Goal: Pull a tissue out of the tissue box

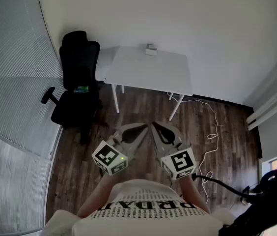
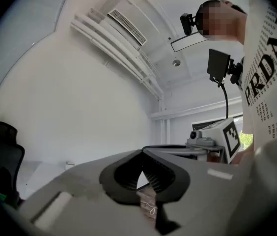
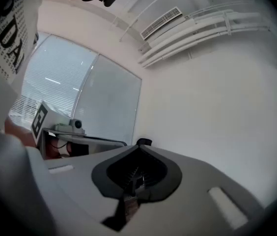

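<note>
The left gripper (image 2: 142, 151) faces a white wall, its fingers (image 2: 119, 173) closed tip to tip with nothing between them. At far left stands a black chair (image 2: 1, 163), and beside it a white table (image 2: 35, 170) carries a small box (image 2: 69, 164). A marker cube (image 2: 232, 135) shows at right.

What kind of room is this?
Probably a small office: a white desk against the wall, a black swivel chair beside it, and slatted blinds along one side.
</note>
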A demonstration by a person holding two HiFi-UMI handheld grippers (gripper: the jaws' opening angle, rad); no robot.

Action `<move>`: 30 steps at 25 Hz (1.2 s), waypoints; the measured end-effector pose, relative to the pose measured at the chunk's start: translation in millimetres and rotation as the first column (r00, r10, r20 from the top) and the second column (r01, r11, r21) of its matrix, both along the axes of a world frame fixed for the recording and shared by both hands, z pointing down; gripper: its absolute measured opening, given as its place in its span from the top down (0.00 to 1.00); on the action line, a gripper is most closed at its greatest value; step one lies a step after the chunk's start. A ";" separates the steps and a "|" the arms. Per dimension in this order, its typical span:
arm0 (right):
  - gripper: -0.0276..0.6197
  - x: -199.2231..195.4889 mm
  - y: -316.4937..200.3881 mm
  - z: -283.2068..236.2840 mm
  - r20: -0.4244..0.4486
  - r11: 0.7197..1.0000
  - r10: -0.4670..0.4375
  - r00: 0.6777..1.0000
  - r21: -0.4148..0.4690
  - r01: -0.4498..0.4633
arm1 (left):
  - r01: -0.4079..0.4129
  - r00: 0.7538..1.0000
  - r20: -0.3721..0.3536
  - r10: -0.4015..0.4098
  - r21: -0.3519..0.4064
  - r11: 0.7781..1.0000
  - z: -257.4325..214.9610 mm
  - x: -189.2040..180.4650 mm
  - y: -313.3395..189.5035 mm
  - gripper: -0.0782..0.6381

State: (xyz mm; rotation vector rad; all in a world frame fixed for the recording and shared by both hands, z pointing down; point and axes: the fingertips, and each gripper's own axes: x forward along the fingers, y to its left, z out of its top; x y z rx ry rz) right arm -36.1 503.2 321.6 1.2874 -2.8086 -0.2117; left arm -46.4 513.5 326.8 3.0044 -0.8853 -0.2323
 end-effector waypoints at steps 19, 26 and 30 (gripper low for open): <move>0.95 -4.3 -2.8 1.9 0.015 1.000 0.014 1.000 -0.003 -0.014 | 0.003 1.000 0.003 -0.003 -0.003 1.000 2.8 -4.2 -2.8 0.90; 0.95 -4.6 -1.2 3.6 0.025 1.000 0.018 1.000 -0.007 -0.018 | 0.005 1.000 -0.001 -0.005 -0.018 1.000 6.0 -6.8 -1.5 0.90; 0.95 -5.2 -2.4 2.5 0.030 1.000 0.019 0.999 -0.009 -0.019 | 0.004 1.000 -0.003 -0.004 -0.014 1.000 5.2 -8.1 -3.1 0.90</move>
